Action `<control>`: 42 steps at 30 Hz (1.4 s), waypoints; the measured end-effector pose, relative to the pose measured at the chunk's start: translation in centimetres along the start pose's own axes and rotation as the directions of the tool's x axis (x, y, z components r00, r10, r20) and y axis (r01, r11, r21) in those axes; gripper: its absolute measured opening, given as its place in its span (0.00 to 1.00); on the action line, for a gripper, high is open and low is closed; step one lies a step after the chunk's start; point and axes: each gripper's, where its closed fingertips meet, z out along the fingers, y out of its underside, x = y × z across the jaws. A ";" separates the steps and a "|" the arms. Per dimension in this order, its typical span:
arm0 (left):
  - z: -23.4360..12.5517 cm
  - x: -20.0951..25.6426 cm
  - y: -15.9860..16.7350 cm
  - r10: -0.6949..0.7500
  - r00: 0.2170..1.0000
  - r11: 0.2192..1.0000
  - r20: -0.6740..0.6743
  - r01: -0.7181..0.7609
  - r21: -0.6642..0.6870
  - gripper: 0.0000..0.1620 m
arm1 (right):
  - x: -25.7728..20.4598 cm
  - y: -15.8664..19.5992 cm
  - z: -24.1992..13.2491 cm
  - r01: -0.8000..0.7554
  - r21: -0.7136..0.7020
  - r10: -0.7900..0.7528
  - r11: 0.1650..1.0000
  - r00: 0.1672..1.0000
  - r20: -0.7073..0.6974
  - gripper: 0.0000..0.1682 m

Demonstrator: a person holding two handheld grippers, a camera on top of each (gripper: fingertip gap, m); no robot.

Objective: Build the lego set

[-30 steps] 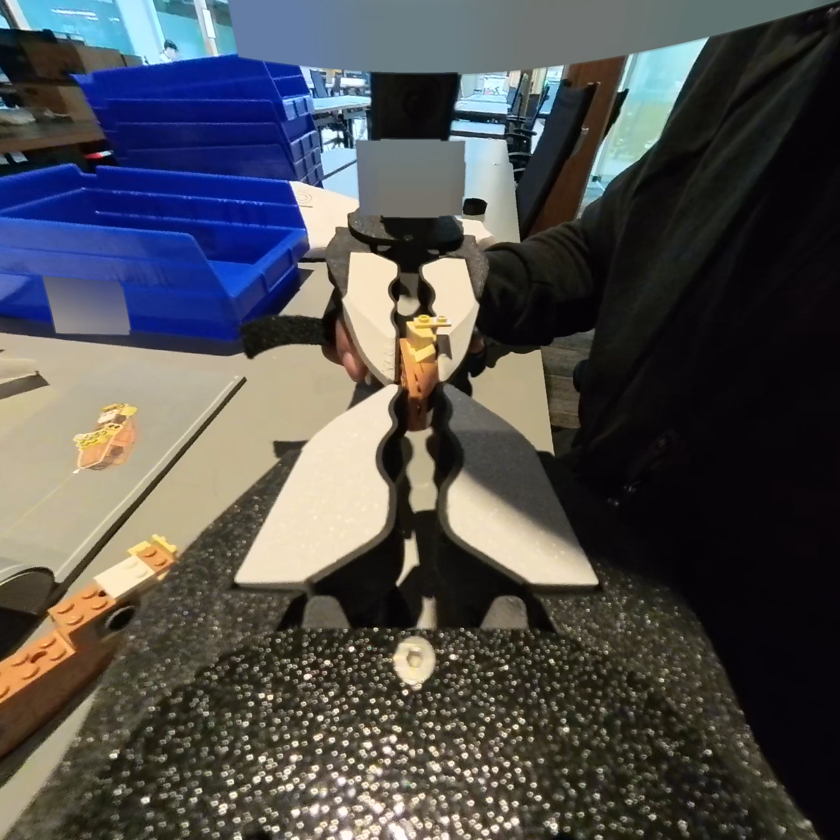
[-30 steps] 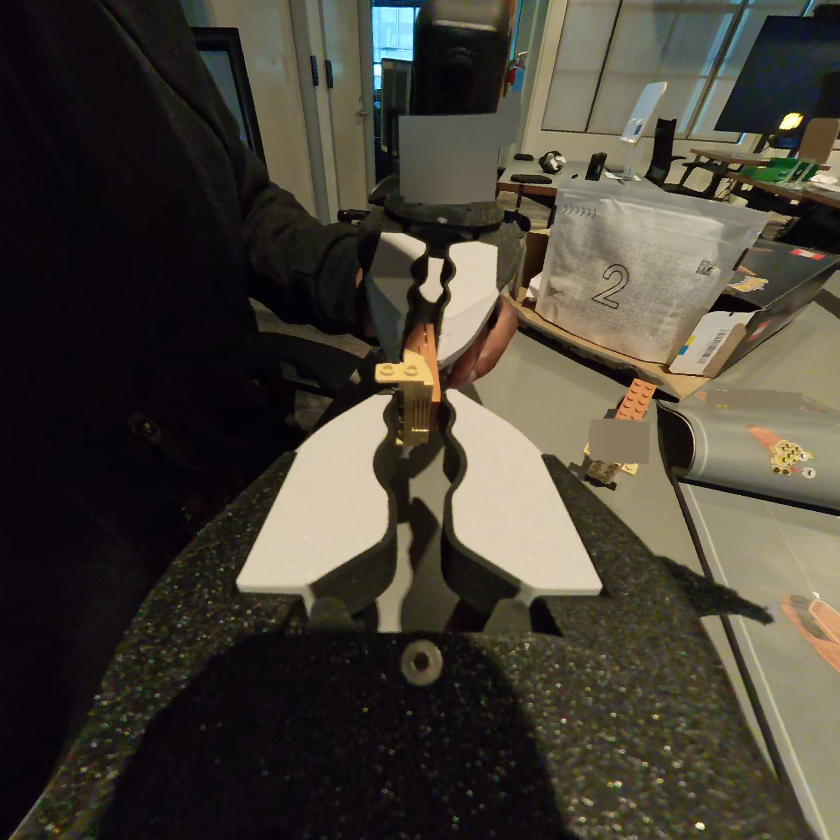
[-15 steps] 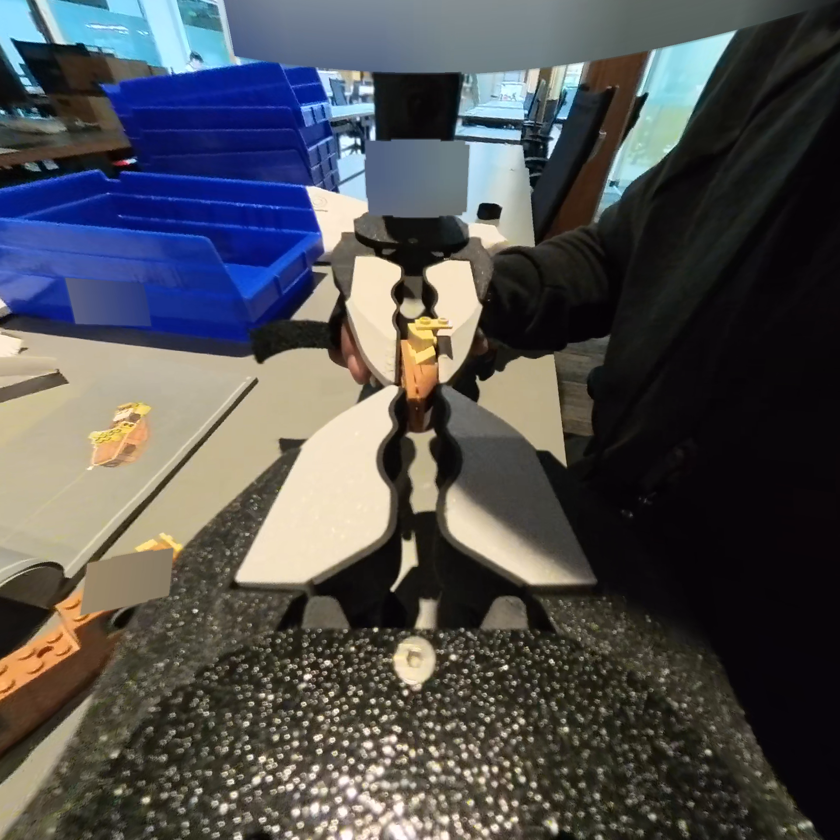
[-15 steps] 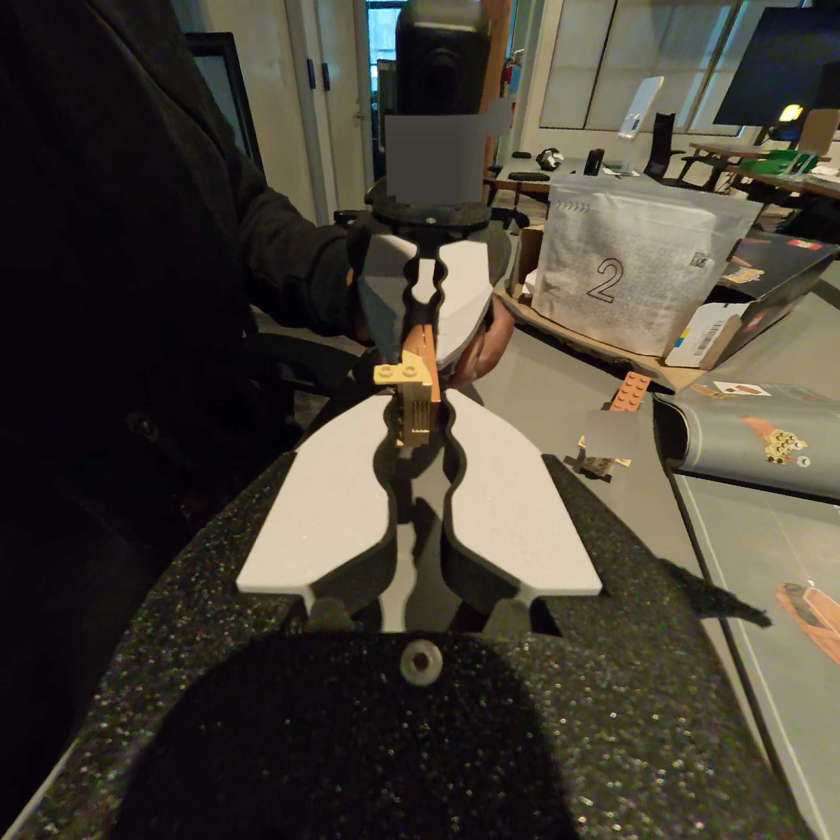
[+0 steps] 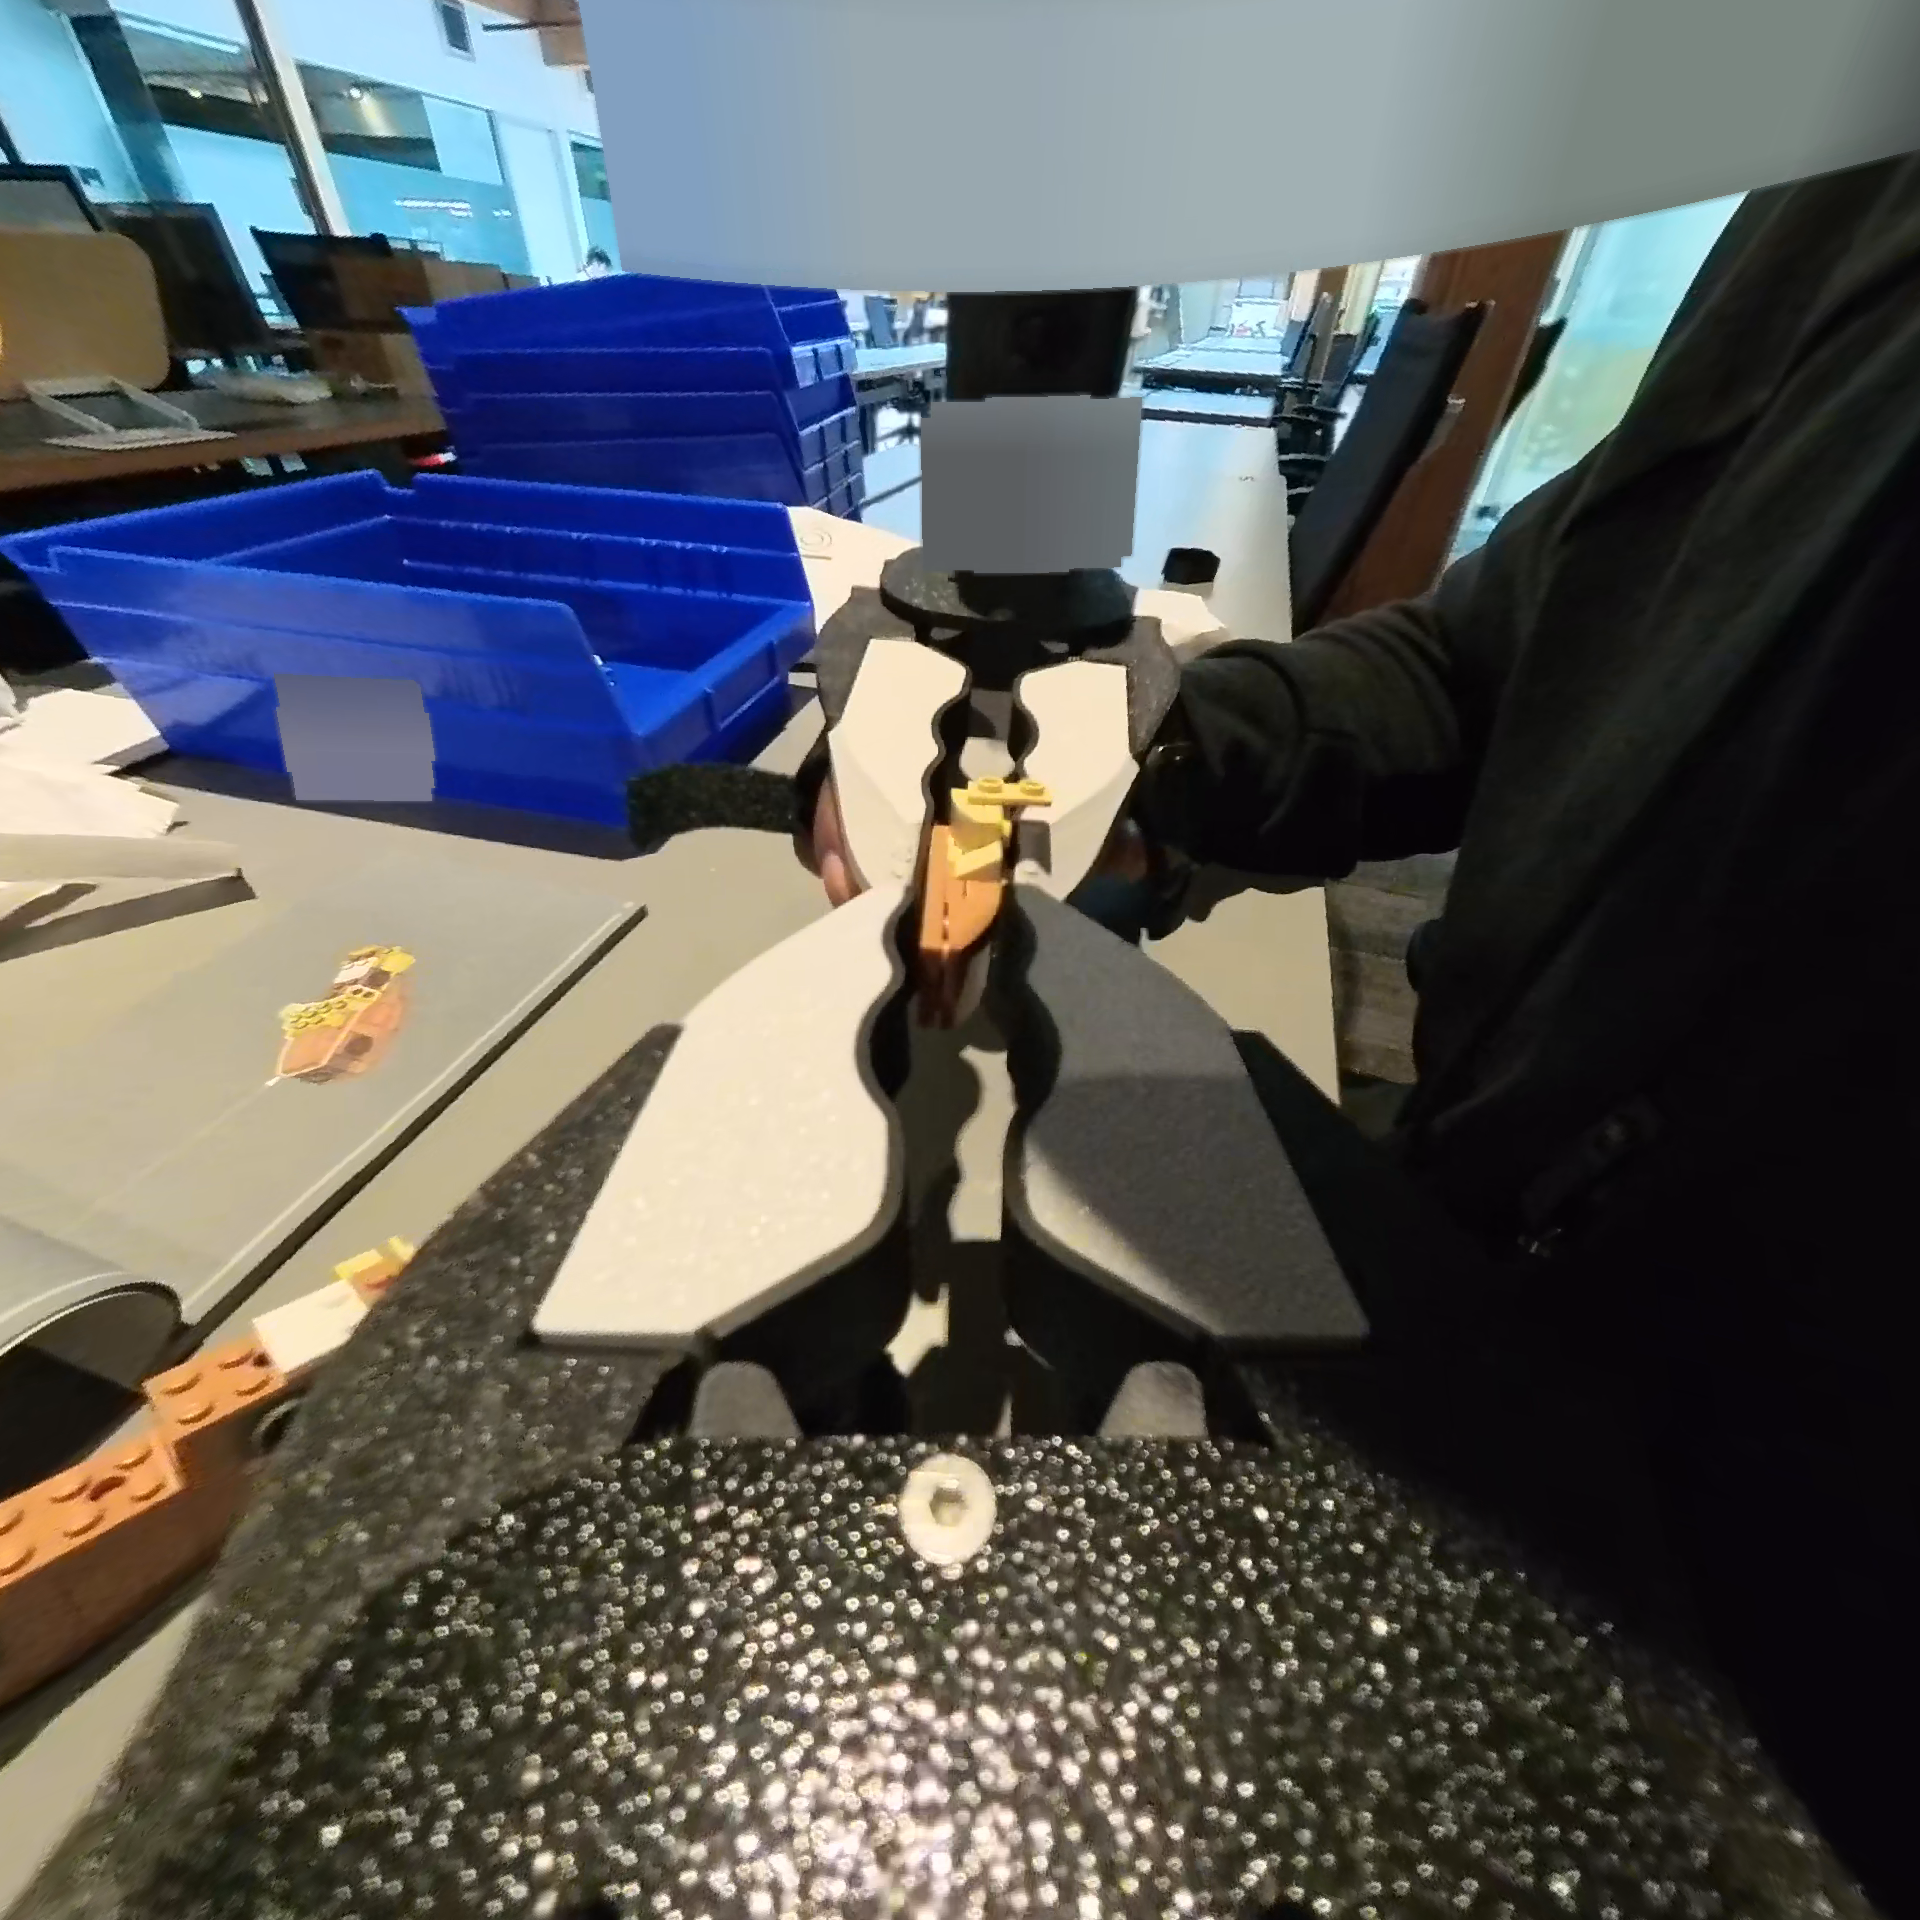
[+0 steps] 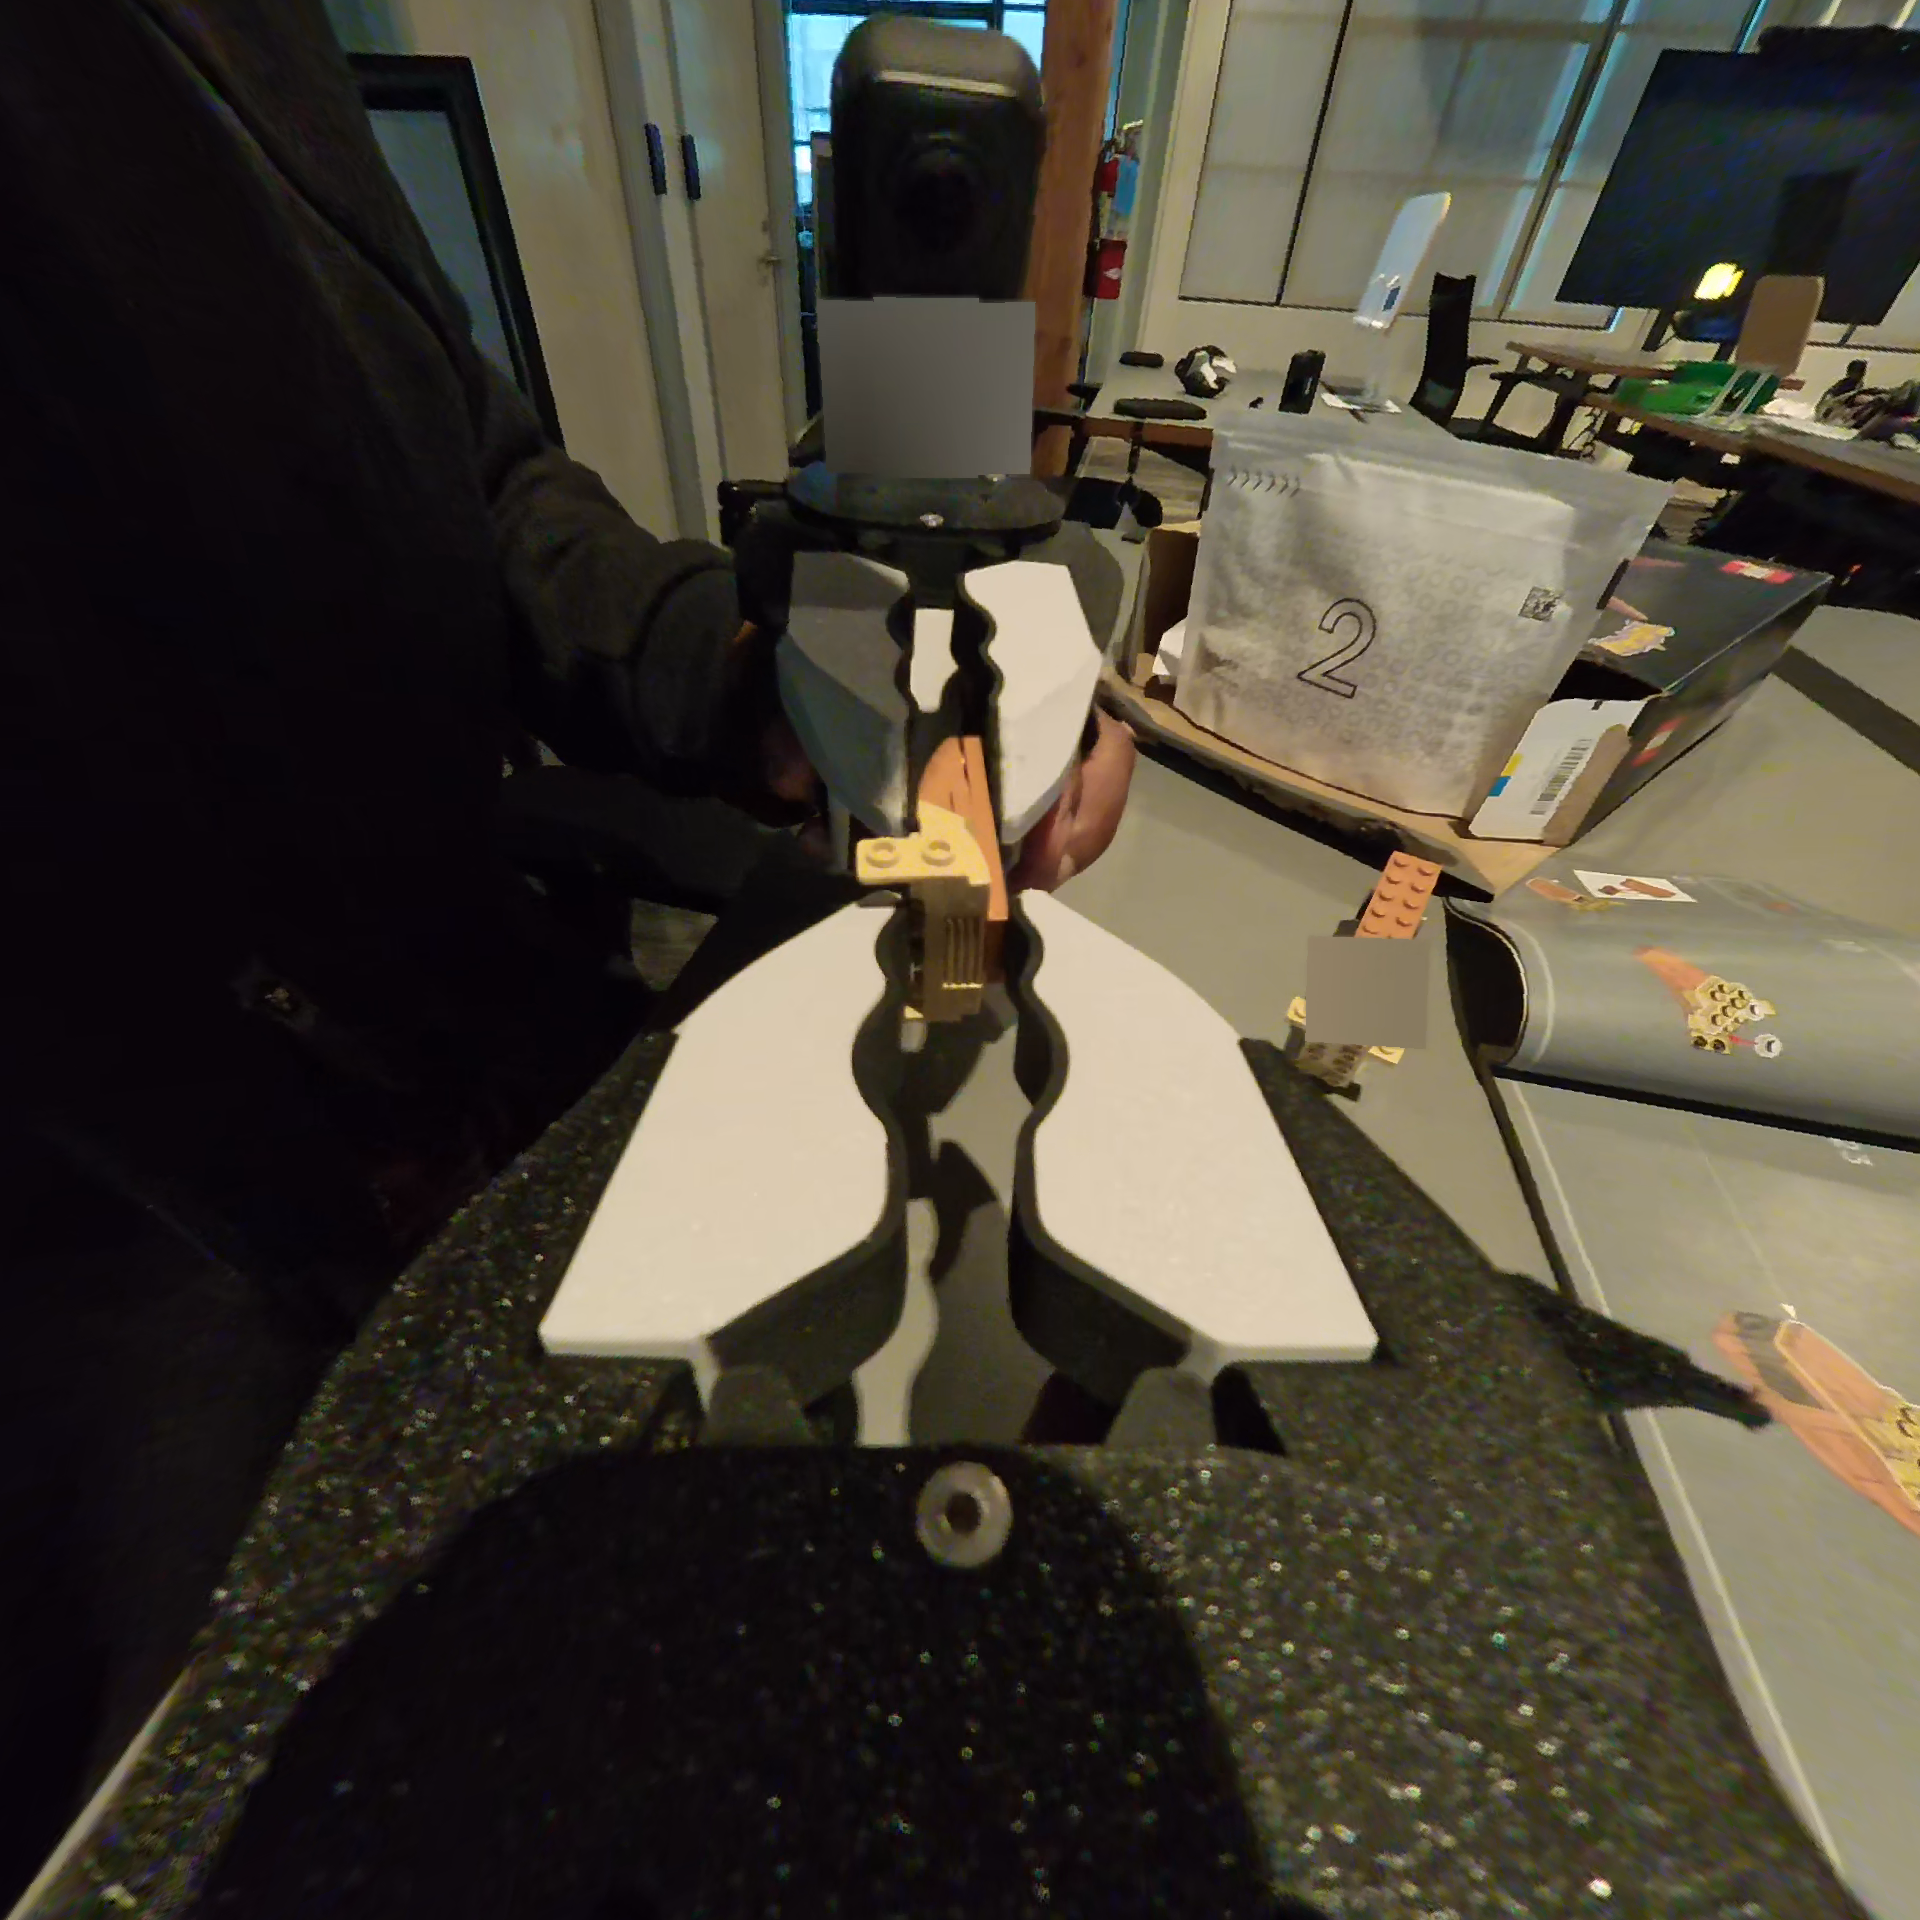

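Facing each other tip to tip above the grey table (image 5: 727, 894), the two grippers share one small lego assembly. Left of the left gripper (image 5: 951, 997) stand stacked blue bins (image 5: 436, 623), with an open instruction booklet (image 5: 260, 1091) nearer and loose brown bricks (image 5: 125, 1475) by its base. Right of the right gripper (image 6: 951, 977) sit a white numbered bag (image 6: 1382, 644) and an orange plate (image 6: 1397, 896). The left gripper pinches the brown-orange end of the lego assembly (image 5: 961, 894); the right gripper pinches its tan ribbed end, whose tan studded plate sticks out sideways between both tips.
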 end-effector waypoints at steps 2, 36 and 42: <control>0.0 0.0 -0.1 -0.002 1.000 1.000 -0.001 0.002 0.008 0.08 | 0.0 0.0 0.0 -0.011 0.006 0.011 1.000 1.000 0.002 0.10; 0.3 -1.0 -1.0 -0.186 0.983 0.963 0.008 0.180 0.200 0.07 | 1.2 -1.4 -0.6 -0.203 0.141 0.202 0.969 0.979 0.026 0.10; 0.4 -0.8 -1.3 -0.153 0.988 0.965 -0.009 0.151 0.215 0.07 | 1.1 -1.5 -0.6 -0.211 0.151 0.207 0.966 0.978 0.037 0.10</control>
